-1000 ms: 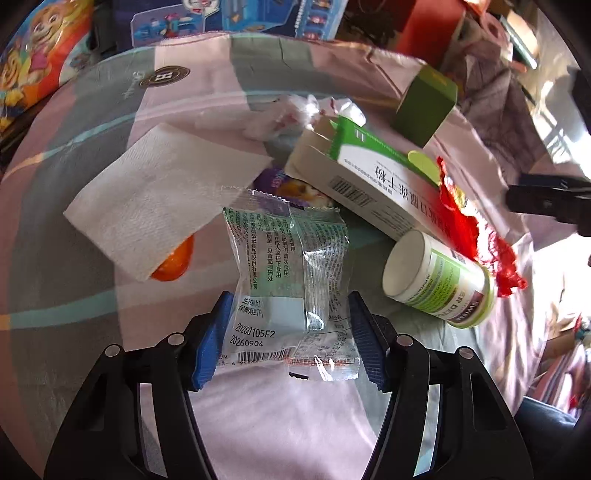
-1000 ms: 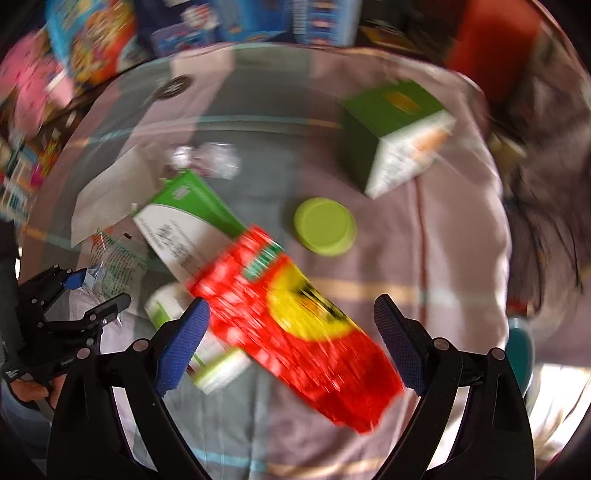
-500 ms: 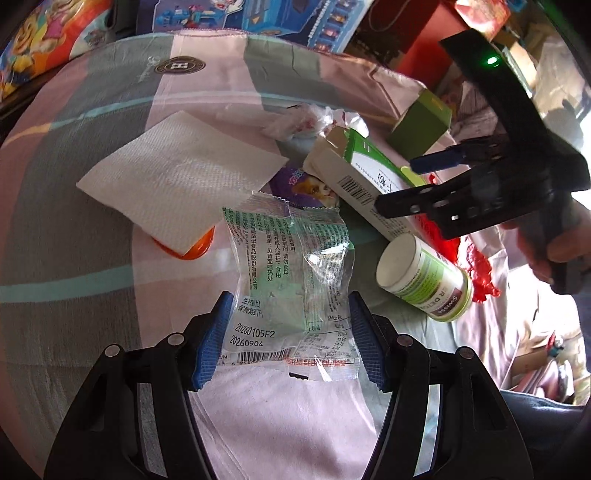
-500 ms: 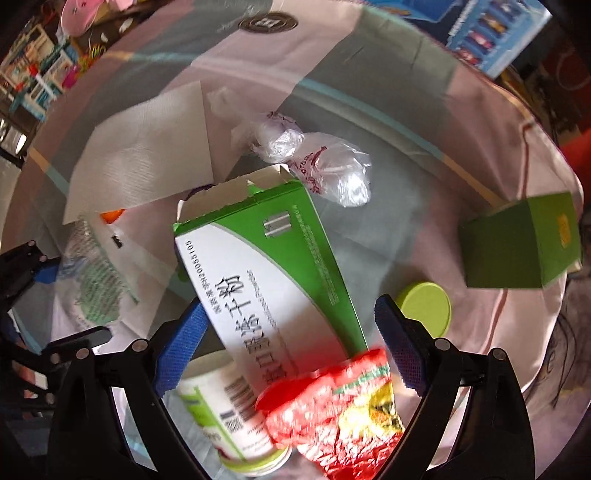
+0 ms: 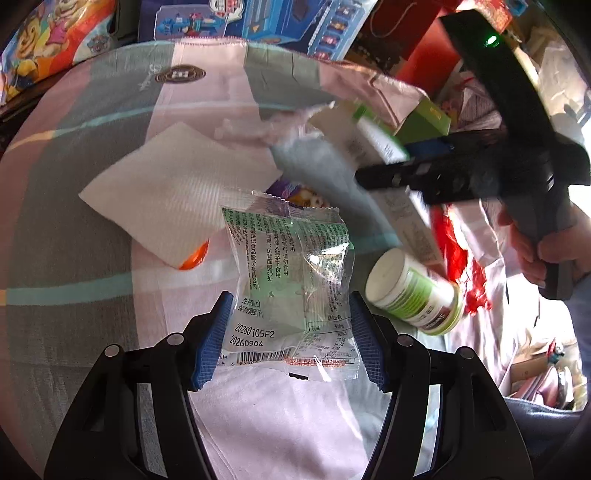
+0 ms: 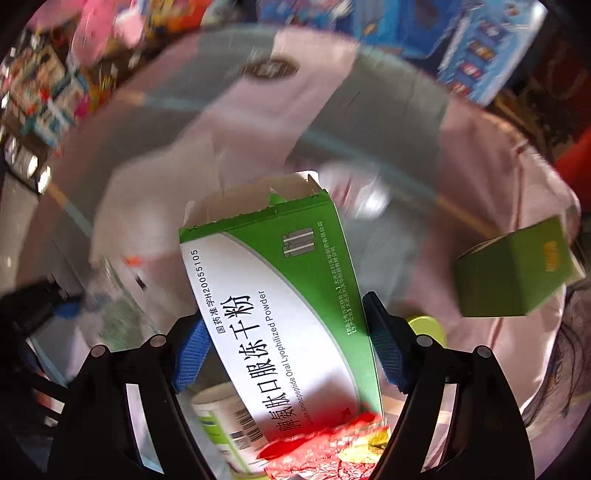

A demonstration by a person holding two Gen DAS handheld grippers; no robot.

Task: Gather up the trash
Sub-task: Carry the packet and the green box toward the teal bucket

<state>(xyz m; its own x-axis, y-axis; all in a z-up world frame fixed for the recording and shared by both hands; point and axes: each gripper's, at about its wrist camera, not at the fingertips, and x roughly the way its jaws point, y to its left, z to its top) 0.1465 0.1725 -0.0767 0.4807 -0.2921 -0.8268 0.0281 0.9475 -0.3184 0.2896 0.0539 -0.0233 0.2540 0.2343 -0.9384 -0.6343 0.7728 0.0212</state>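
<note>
A clear and green snack wrapper (image 5: 291, 280) hangs between the blue pads of my left gripper (image 5: 290, 343), which is shut on its two side edges above the pink and grey cloth (image 5: 92, 229). A green and white medicine box (image 6: 280, 302) with a torn open end lies between the pads of my right gripper (image 6: 288, 350). Those jaws are closing, with both pads against the box's sides. The box is sharp while the background is blurred. In the left wrist view the right gripper (image 5: 399, 162) reaches in from the right over the blurred box (image 5: 373, 147).
A white and green bottle (image 5: 413, 295) and a red wrapper (image 5: 454, 240) lie beside the box. A white napkin (image 5: 177, 188) covers an orange item (image 5: 194, 258). A small green box (image 6: 517, 273) and a green lid (image 6: 428, 325) lie to the right. Toy boxes (image 5: 258, 18) line the back.
The right gripper swept in from the right, settled over the medicine box and narrowed onto it, and the box has tilted up. The left gripper kept the wrapper and barely moved.
</note>
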